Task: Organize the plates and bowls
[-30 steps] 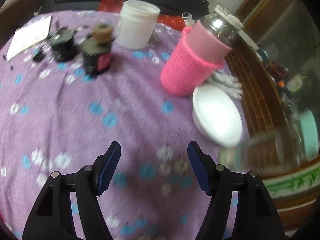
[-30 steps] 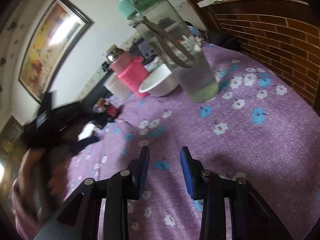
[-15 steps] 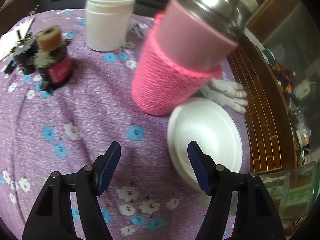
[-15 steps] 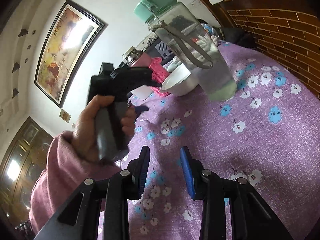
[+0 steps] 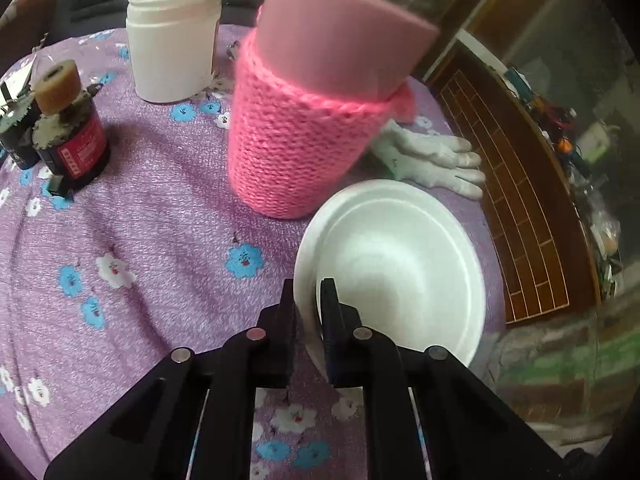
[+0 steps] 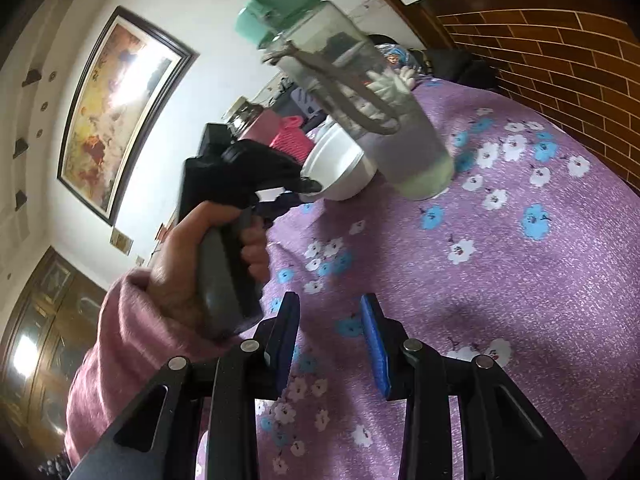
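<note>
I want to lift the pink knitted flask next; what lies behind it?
Behind the pink knitted flask a white glove lies on the purple tablecloth, fingers pointing right. Its cuff end is hidden by the flask.

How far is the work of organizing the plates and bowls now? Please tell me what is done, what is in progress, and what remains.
Nothing looks sorted yet. In progress: the left gripper has just closed its jaws on the near rim of the white foam bowl, which sits on the purple tablecloth beside the pink knitted-sleeve bottle. The right gripper is open and empty. Lifting and placing the bowl remains; no other dishes are visible.
</note>
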{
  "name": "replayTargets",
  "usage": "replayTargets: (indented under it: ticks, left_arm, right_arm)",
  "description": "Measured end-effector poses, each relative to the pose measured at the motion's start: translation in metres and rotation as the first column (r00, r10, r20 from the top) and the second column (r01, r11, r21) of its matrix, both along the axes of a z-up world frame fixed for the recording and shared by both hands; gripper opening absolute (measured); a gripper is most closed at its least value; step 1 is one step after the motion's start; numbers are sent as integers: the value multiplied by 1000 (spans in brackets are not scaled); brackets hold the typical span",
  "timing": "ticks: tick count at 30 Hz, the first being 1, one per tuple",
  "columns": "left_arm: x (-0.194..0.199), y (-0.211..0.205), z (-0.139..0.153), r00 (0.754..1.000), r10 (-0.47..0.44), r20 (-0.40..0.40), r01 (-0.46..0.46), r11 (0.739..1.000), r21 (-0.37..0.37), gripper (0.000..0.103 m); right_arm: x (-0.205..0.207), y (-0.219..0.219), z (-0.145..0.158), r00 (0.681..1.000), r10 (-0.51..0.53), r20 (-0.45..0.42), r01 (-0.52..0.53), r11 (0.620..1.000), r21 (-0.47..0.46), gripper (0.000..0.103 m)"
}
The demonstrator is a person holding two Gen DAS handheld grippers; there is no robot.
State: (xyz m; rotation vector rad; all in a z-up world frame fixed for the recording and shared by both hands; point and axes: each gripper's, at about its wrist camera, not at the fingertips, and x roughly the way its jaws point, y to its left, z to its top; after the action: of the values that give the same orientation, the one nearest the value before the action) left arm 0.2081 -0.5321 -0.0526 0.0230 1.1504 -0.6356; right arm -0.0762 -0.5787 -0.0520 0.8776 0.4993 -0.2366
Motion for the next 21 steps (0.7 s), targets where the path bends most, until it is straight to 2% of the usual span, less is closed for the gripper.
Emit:
replayTargets:
  ticks: [3,7,13,15,16,19,21]
  left_arm:
    - [-4,19,2,1000,-14,-18,14,1000,27,7]
    - [-18,59,-1,998,-24,-58,26,999,41,6]
    - [-57,132,1,996,-41,-83,45,998,42,6]
    - [-70,155,3,995,-41,-90,45,998,43,6]
    - [-76,163,4,995,-44,-91,48,998,44,6]
    - [-87,176,5,993,-59,-106,64,997,39,6]
    - [-92,180,8,991,-68,-117,71,997,27,6]
  right_arm:
    - [-2,-5,-2,1000,-27,0,27,1000,7,35]
    - [-1,-15,-10,999,-32,-5,32,997,64,35]
    - [6,-15,-20,1000,29,-6,-28,990,137,35]
    - [8,-10,-18,998,54,6,-55,987,151,39]
    - [9,-7,-15,997,71,12,-72,985,157,44]
    - [13,8,-6,993,116,22,-118,979,168,50]
    - [21,20,1,992,121,-20,-117,982,145,53]
